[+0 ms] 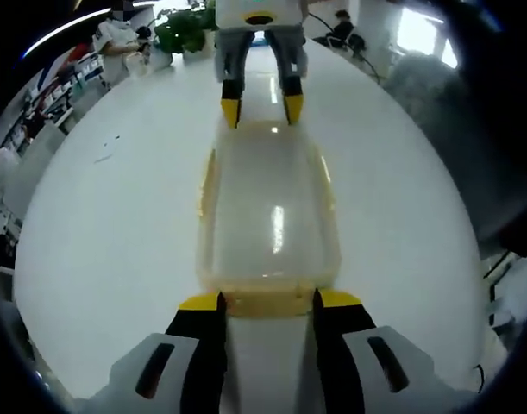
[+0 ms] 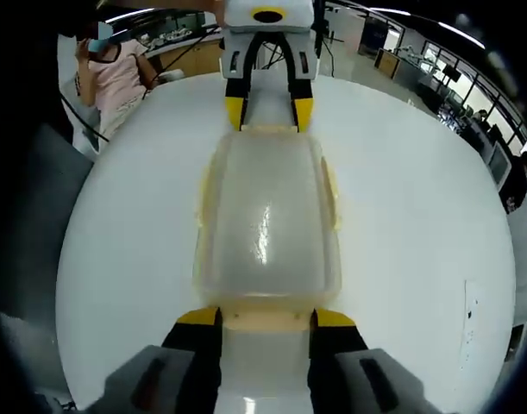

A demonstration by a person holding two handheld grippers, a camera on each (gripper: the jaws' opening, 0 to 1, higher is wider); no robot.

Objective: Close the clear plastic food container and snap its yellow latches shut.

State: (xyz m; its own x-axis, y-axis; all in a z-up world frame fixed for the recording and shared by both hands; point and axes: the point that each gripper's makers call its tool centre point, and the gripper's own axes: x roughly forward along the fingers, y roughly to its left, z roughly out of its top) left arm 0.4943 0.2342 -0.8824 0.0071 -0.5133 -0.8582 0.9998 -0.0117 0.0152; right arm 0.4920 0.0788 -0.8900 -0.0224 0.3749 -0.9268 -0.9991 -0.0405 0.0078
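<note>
On the white table (image 1: 99,233), midway between the two tools, lies the clear plastic food container (image 1: 269,220), lid down over its base and its long axis running from one gripper to the other. Starting at the left side, the left gripper (image 1: 267,302) stands at the near short end in the left gripper view, its yellow-tipped jaws spread about as wide as the box and holding nothing, the tips just beside the yellow latch (image 1: 267,302) that runs across that end; whether they touch it I cannot tell. Pale yellow latches also show along both long sides (image 1: 207,183), and none can be read as snapped or loose from here. Moving across, the right gripper (image 2: 267,317) mirrors this at the opposite end in the right gripper view, jaws parted to a similar width, empty, tips flanking the end latch (image 2: 267,319). Each tool also shows at the far end of the other's view. Facing each other this way, the pair seems placed to brace the box from both ends and press the end latches down, so the closing looks done and the latching is probably the step in hand. Beyond the glossy tabletop, which reflects ceiling lights, sits an office: green plants (image 1: 184,30), desks, and a seated person in pink (image 2: 116,73)
</note>
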